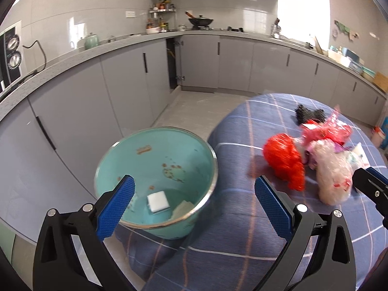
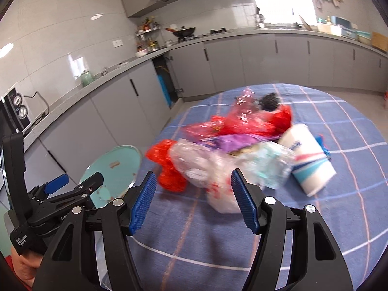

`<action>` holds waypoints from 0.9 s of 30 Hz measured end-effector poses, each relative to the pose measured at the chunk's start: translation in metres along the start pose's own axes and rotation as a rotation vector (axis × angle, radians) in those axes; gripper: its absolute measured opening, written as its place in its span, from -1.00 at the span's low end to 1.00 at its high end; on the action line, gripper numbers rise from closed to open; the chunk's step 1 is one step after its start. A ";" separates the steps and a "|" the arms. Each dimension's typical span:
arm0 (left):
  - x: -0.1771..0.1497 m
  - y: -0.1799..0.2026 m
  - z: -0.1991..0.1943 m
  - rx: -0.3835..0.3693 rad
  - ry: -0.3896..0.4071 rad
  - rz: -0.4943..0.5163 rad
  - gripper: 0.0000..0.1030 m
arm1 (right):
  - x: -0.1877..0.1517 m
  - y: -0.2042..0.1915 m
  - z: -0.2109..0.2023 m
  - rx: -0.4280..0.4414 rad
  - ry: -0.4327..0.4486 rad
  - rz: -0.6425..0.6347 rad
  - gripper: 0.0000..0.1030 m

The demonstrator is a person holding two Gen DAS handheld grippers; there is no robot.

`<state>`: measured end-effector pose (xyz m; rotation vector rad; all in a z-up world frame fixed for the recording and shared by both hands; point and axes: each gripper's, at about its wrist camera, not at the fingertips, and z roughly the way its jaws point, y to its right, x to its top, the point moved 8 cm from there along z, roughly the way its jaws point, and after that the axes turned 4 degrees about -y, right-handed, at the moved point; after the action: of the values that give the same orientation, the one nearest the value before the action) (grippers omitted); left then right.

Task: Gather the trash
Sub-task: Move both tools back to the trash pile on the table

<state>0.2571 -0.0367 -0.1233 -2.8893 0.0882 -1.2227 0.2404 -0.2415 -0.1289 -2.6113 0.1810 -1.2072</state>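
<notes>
On the blue checked tablecloth [image 2: 315, 230] the trash pile [image 2: 230, 145] looks featherlight and crinkly, so with left gripper [image 1: 194, 203] and right gripper [image 2: 194, 198] both gaping empty, I'd pinch a bunched fold of the clear bag [image 2: 206, 169].

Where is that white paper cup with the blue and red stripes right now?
In the right wrist view, the paper cup lies tipped on the blue checked tablecloth, at the right end of the trash pile.

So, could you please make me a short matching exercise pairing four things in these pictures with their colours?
Things:
1. basin
2. paper cup
3. tablecloth
4. crumpled bag nearest the basin

Colours:
a. red
b. blue with a check pattern
c. teal
d. white with blue and red stripes

Pairs: 1-c, 2-d, 3-b, 4-a
</notes>
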 end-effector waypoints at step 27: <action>-0.004 0.165 0.000 -0.247 -0.005 0.190 0.65 | -0.012 0.128 -0.031 -0.178 0.040 0.163 0.23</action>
<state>0.2456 -0.2011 -0.1303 -2.9963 0.5375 -1.2511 0.2085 -0.3674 -0.1550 -2.6599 0.5207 -1.2372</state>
